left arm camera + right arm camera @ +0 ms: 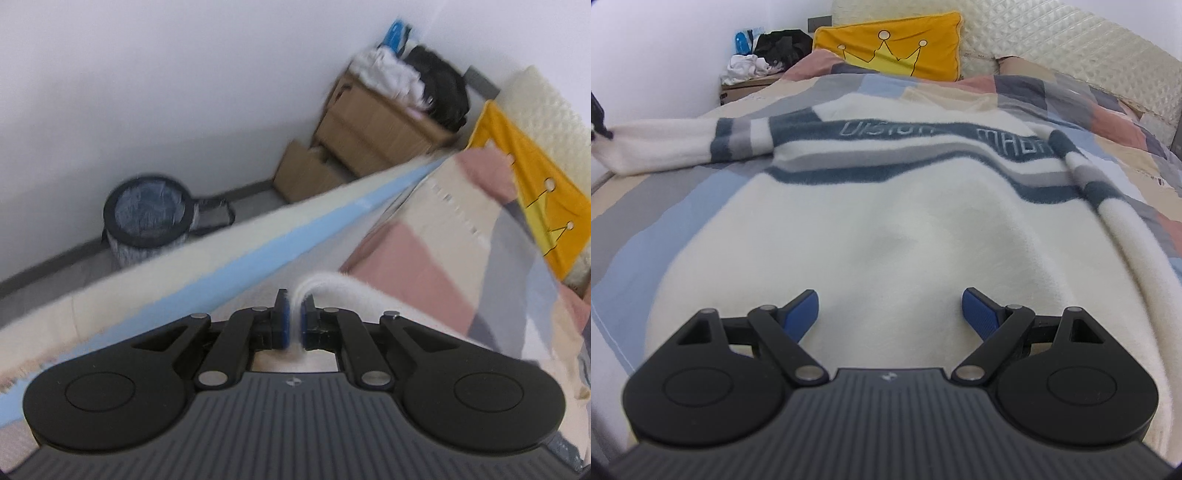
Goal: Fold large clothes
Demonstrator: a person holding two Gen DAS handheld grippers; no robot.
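Note:
A cream sweater [886,221] with navy and grey stripes lies spread flat, front up, on the bed. Its left sleeve [683,142] stretches out toward the bed's left edge, and its right sleeve [1126,229] lies along the body. My right gripper [890,295] hovers open just above the sweater's lower part, with nothing between its blue pads [979,314]. In the left wrist view, my left gripper [294,301] is shut on the white cuff [332,286] of the sleeve, lifted near the bed's side edge.
A patchwork duvet [1071,96] covers the bed, with a yellow crown pillow [890,51] against the quilted headboard [1052,40]. Beside the bed stand a wooden nightstand [380,125] piled with clothes, a cardboard box [306,173] and a mesh bin [147,221].

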